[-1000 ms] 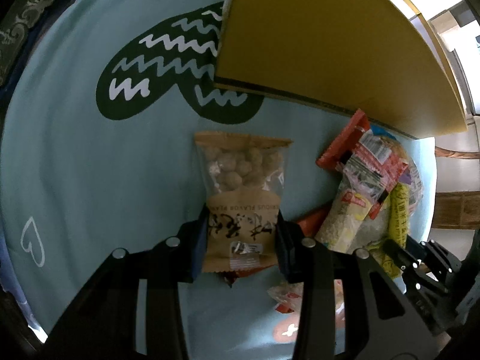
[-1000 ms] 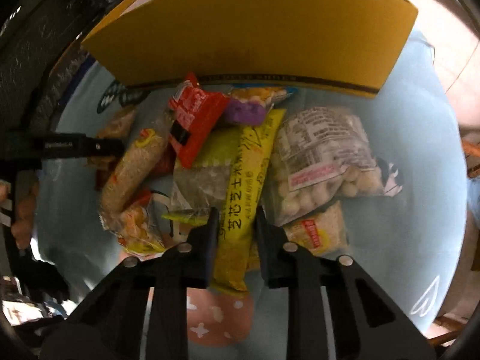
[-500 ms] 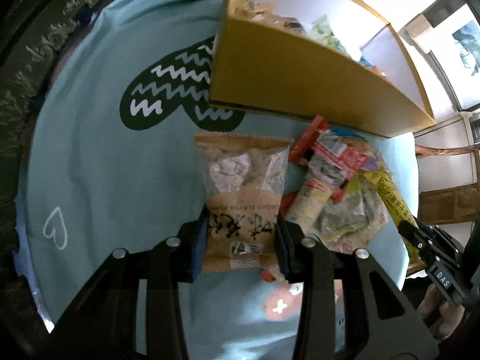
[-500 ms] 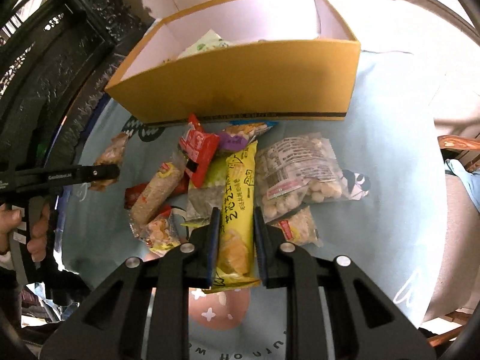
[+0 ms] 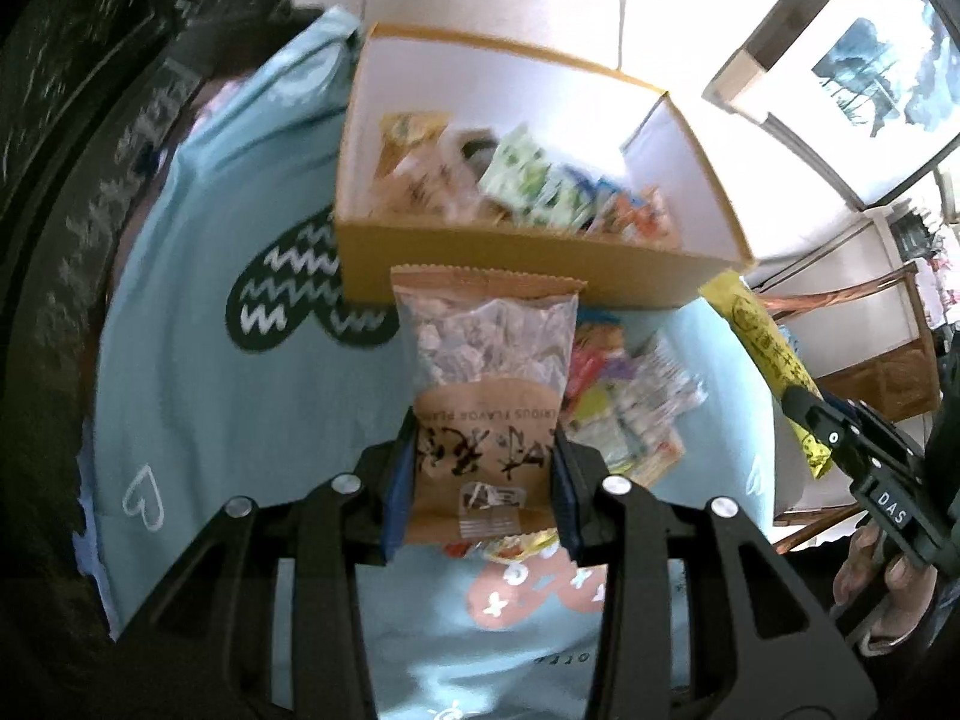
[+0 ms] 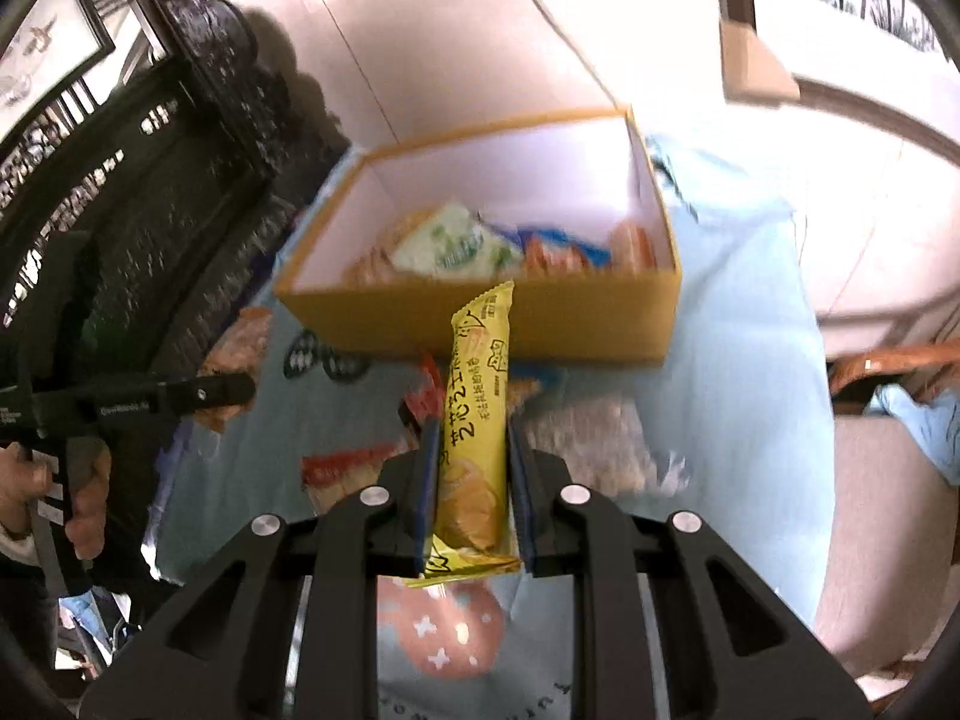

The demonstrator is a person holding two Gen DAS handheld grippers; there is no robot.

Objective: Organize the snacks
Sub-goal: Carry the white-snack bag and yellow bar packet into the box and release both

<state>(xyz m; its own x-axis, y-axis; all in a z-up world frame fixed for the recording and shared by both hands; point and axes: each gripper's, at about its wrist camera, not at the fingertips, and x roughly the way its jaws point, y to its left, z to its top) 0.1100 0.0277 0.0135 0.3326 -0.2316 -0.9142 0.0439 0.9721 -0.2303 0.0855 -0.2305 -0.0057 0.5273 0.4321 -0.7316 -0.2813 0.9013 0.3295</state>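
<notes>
Left gripper (image 5: 483,474) squeezing a brown peanut bag (image 5: 487,396) with a see-through top, right gripper (image 6: 471,495) pinching a long yellow bar (image 6: 477,420), both hanging just before the yellow box (image 6: 480,324), half full, room showing by its far wall.

bright overexposed background, motion blur, fisheye warping

box contents (image 5: 516,192): blurred | loose snack pile (image 6: 600,438): blurred, partly hidden
</notes>
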